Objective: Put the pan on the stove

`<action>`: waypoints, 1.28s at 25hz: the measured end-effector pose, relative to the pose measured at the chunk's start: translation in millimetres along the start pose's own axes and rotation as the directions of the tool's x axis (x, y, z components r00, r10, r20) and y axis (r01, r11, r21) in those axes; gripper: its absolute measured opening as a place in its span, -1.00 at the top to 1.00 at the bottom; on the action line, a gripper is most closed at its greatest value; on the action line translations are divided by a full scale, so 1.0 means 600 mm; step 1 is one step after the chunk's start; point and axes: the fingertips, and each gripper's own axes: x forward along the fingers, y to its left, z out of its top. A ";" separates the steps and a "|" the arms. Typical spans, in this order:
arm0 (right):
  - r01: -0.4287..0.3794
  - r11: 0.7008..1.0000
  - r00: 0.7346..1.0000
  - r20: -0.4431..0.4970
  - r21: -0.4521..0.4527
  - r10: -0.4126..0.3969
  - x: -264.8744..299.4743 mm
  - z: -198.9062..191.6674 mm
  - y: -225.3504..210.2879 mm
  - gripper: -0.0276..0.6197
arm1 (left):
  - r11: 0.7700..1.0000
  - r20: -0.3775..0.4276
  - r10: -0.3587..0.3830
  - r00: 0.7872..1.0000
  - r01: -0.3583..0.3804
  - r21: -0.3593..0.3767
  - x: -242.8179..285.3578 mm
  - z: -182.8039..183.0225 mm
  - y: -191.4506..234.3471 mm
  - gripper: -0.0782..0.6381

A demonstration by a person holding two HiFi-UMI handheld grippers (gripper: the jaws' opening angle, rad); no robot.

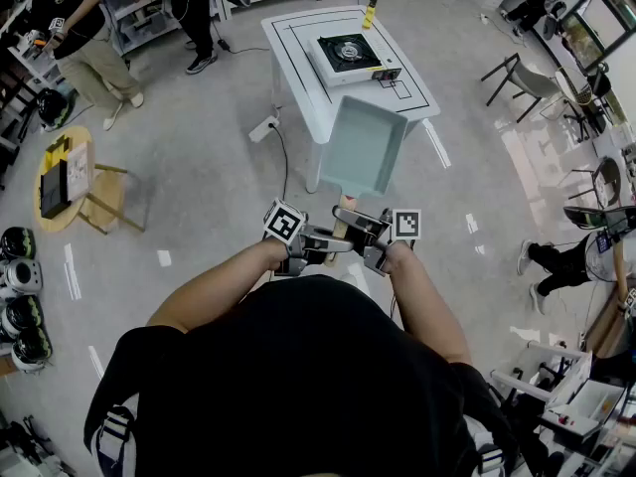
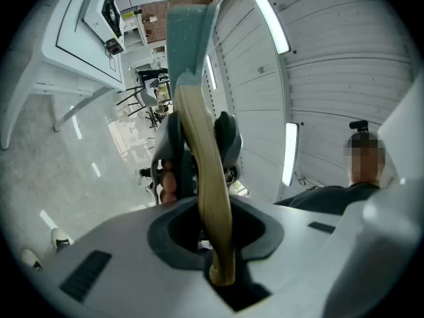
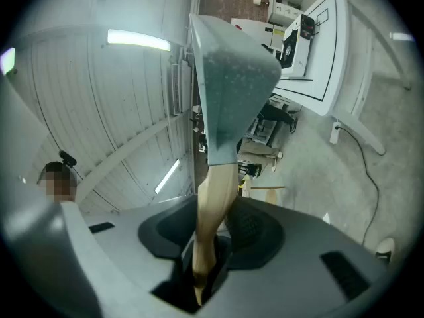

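We are clamping the left gripper and the right gripper on the wooden handle of the pan, holding it in the air just off the near edge of the desk carrying the stove.

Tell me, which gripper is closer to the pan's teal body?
Right. The right gripper grips the wooden handle just below the pan's body; the left gripper grips the handle farther down, near its end.

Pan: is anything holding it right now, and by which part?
The left hand-held gripper and the right hand-held gripper both clamp the pan by its wooden handle.
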 end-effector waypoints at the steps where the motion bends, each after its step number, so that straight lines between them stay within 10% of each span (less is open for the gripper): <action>1: 0.008 1.000 1.000 0.002 -0.001 -0.008 0.001 -0.002 -0.002 0.52 | 1.000 -0.004 0.001 1.000 -0.001 0.001 -0.003 -0.002 -0.001 0.54; 32: 0.012 1.000 0.995 0.095 0.008 -0.013 -0.032 0.039 -0.025 0.52 | 0.998 -0.101 -0.008 0.995 0.002 -0.060 0.023 0.019 0.024 0.55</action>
